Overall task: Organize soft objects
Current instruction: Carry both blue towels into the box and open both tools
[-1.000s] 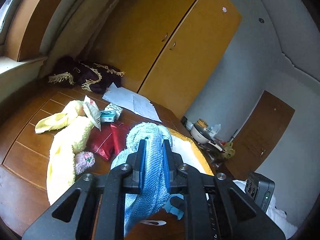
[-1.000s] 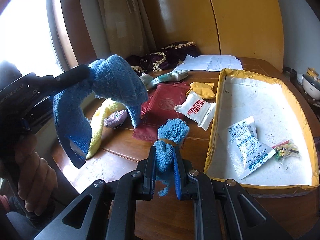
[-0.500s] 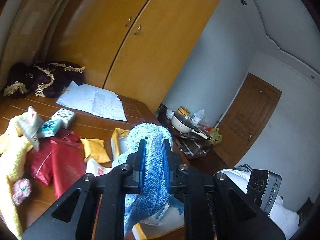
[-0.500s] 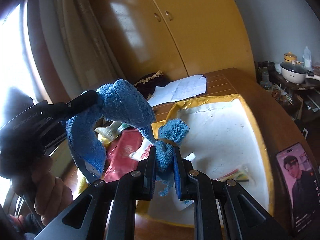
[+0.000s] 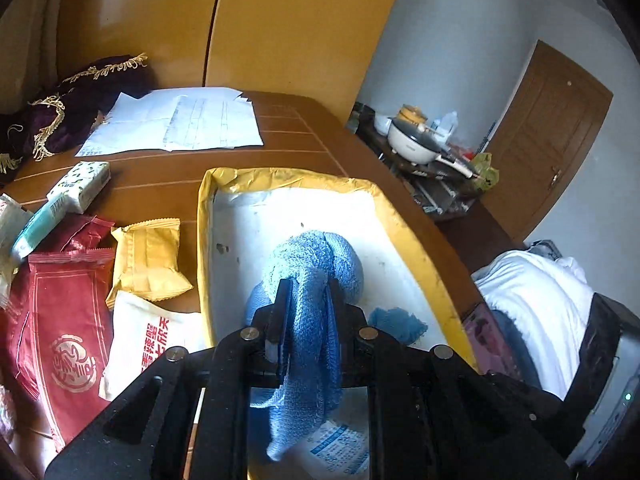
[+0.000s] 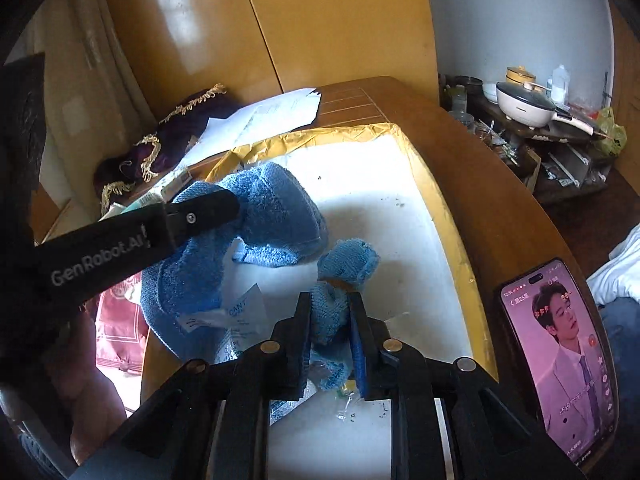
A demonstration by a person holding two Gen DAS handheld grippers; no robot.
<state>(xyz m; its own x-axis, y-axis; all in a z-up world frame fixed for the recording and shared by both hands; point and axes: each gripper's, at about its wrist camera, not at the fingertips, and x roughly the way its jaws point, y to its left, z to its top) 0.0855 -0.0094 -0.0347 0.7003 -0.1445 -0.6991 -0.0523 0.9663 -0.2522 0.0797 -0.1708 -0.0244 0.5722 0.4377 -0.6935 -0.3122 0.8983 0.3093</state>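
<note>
A blue towel (image 5: 316,264) hangs from my left gripper (image 5: 306,300), which is shut on it over the white tray with a yellow rim (image 5: 408,236). The right wrist view has the same towel (image 6: 264,216) draped down into the tray (image 6: 440,216), held by the left gripper (image 6: 200,212). My right gripper (image 6: 330,316) is shut on the towel's narrow bunched end (image 6: 348,264), low over the tray floor. That end (image 5: 396,322) also appears beside the left gripper. A desiccant packet (image 6: 236,316) lies partly under the towel.
On the wooden table left of the tray lie a yellow pouch (image 5: 148,258), a red packet (image 5: 64,328), a white packet (image 5: 148,340), a tissue pack (image 5: 80,186), papers (image 5: 180,120) and purple fringed cloth (image 5: 68,112). A phone (image 6: 560,356) lies right of the tray. A hand (image 6: 92,384) holds the left gripper.
Both grippers have swung right and come down over the tray with the blue towel. The towel now hangs into the tray and rests over the desiccant packet.
</note>
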